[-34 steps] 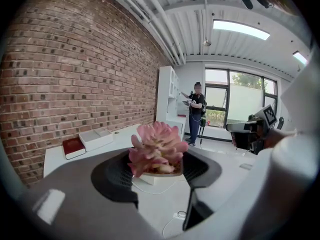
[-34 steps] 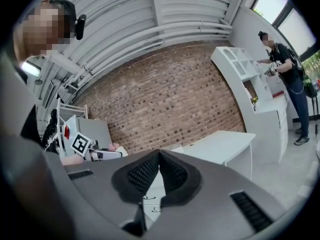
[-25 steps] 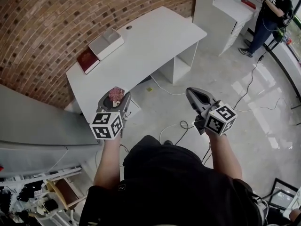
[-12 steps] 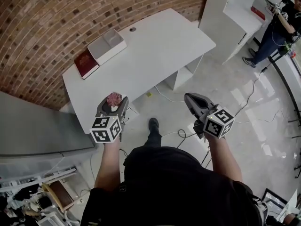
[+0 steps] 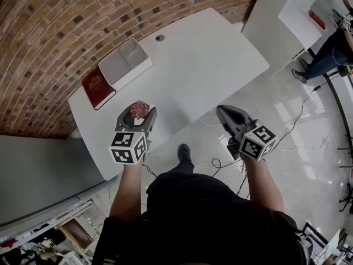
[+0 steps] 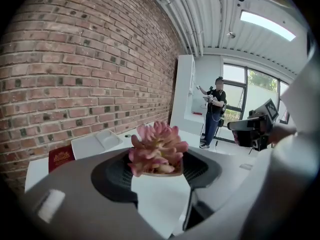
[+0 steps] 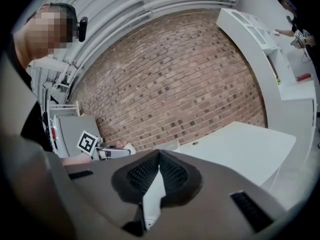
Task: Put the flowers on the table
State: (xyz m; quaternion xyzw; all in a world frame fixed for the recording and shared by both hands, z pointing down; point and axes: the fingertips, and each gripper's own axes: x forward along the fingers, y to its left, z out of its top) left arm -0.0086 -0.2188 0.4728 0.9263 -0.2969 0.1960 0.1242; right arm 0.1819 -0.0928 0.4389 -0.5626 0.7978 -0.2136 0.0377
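Left gripper (image 5: 138, 115): jaws part-way open, clamped on the small tan pot of a pink flower (image 5: 139, 108). In the left gripper view the pot (image 6: 161, 171) sits upright between the two dark pads, with the blooms standing above the jaw line.

Flower position: over the near-left part of the white surface (image 5: 209, 59), close to the near edge. It is held by the jaws; I cannot tell whether it touches the surface.

Right gripper (image 5: 224, 113): jaws closed tip to tip with nothing between them, confirmed in the right gripper view (image 7: 159, 156). It hangs off the surface's near edge, over the floor (image 5: 287, 142), well to the right of the left gripper.

On the surface:
- A white two-compartment tray (image 5: 124, 63) at far left, against the brick wall (image 5: 55, 21).
- A red book (image 5: 98, 88) just left of the tray, touching or nearly touching it.
- Both are apart from the flower, on its far side.

Surroundings: a white cabinet (image 5: 287, 15) stands right of the surface, with a person (image 5: 331, 51) at far right. Cables (image 5: 218, 164) lie on the floor near the holder's foot.
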